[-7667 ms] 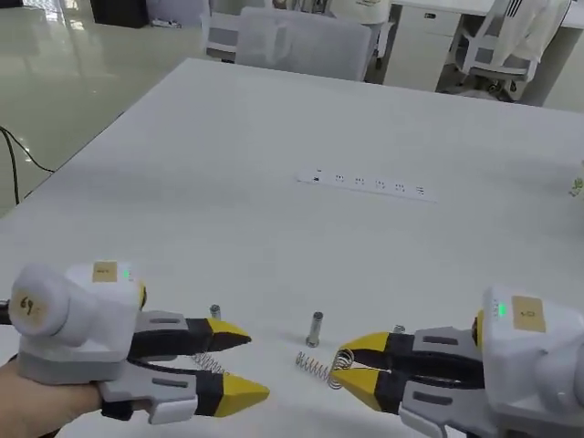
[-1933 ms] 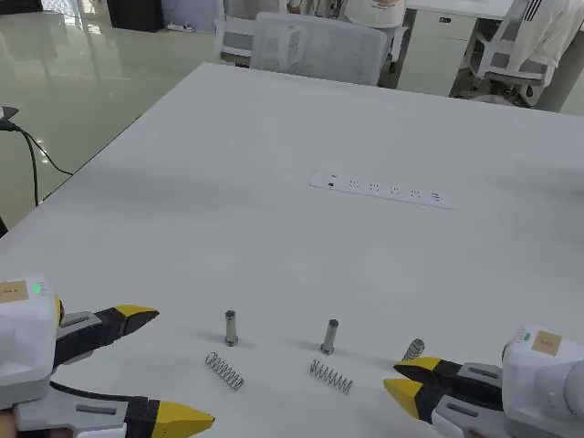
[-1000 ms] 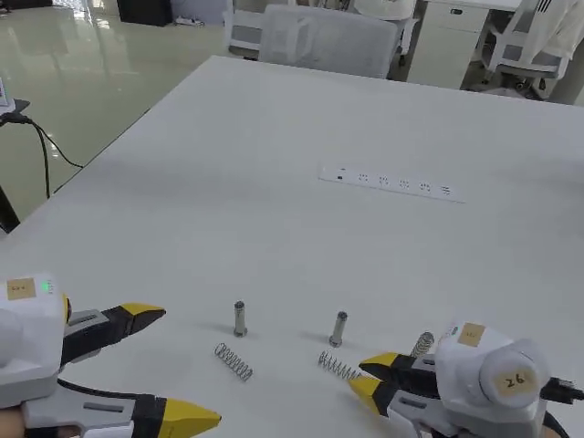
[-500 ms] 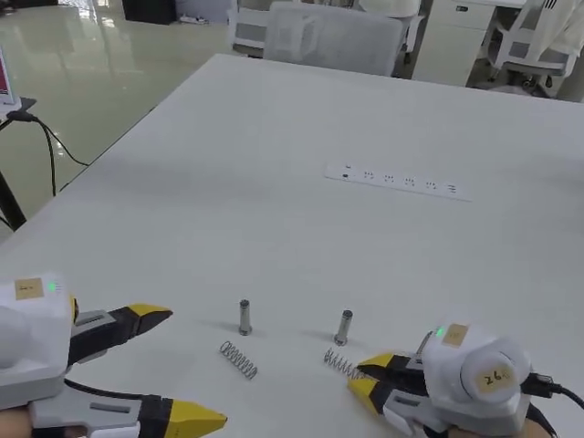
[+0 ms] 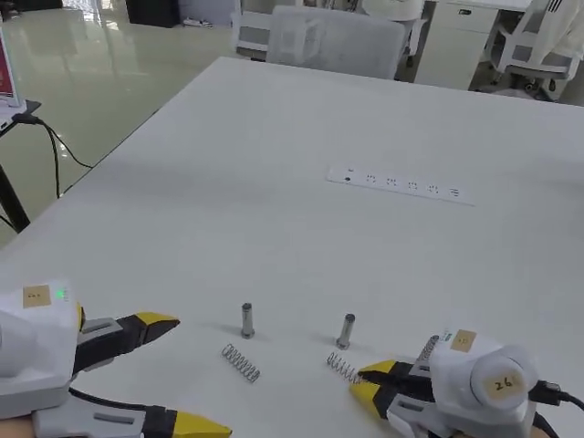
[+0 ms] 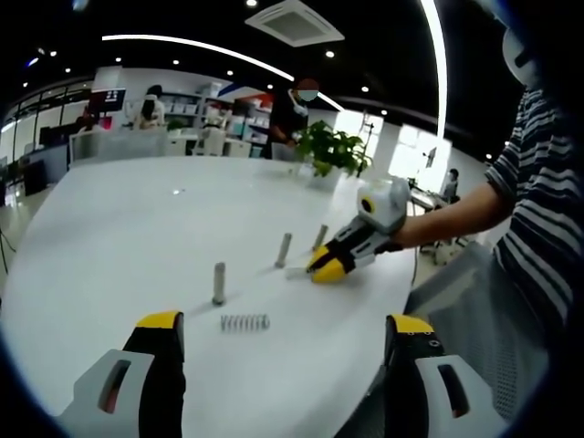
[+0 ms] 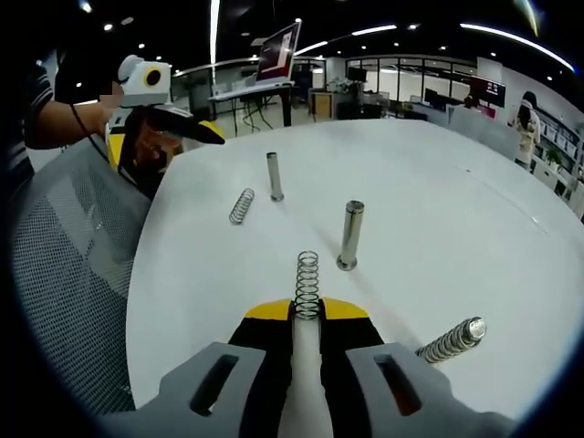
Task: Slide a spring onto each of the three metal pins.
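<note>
We have the left claw released, jaws wide apart, over the left end of the table's near edge. Along that edge stand the left pin, bare, with a loose spring lying flat just in front of it, then the middle pin, also bare. The right claw is clenched on one end of a second spring near the middle pin's base, and a third spring sits on the right pin just beside the claw.
</note>
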